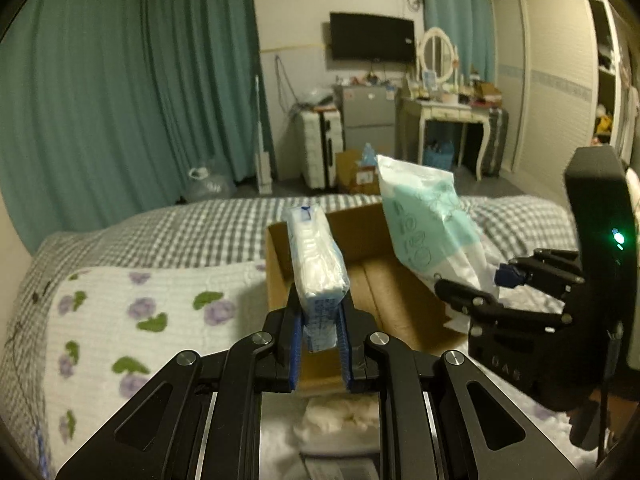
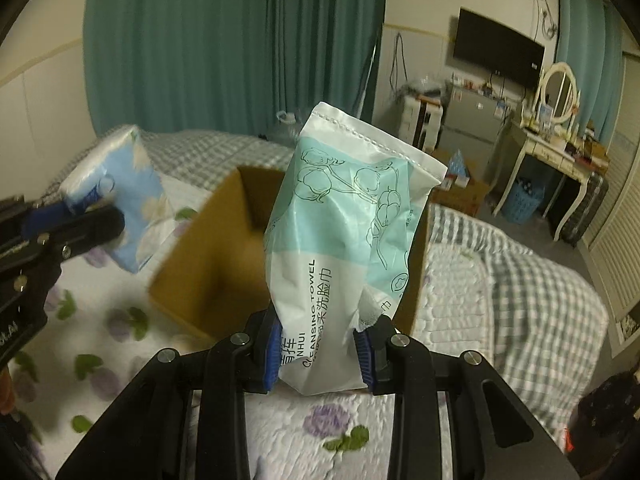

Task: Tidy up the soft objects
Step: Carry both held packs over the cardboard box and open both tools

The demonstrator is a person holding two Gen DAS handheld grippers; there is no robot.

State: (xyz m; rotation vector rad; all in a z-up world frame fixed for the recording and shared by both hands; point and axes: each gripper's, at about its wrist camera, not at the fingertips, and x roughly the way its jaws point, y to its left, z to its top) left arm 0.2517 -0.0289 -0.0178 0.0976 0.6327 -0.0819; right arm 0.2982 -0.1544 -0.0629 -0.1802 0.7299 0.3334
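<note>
Two raised tools (image 1: 319,344) (image 2: 320,350) above box (image 1: 280,276)

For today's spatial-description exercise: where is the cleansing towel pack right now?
The cleansing towel pack is held off the bed, pinched at its lower end by the right gripper, in front of the open cardboard box. The left wrist view shows it right of the tissue pack.

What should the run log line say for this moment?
left gripper: shut on tissue pack | right gripper: shut on cleansing towel bag | both above cardboard box
</note>
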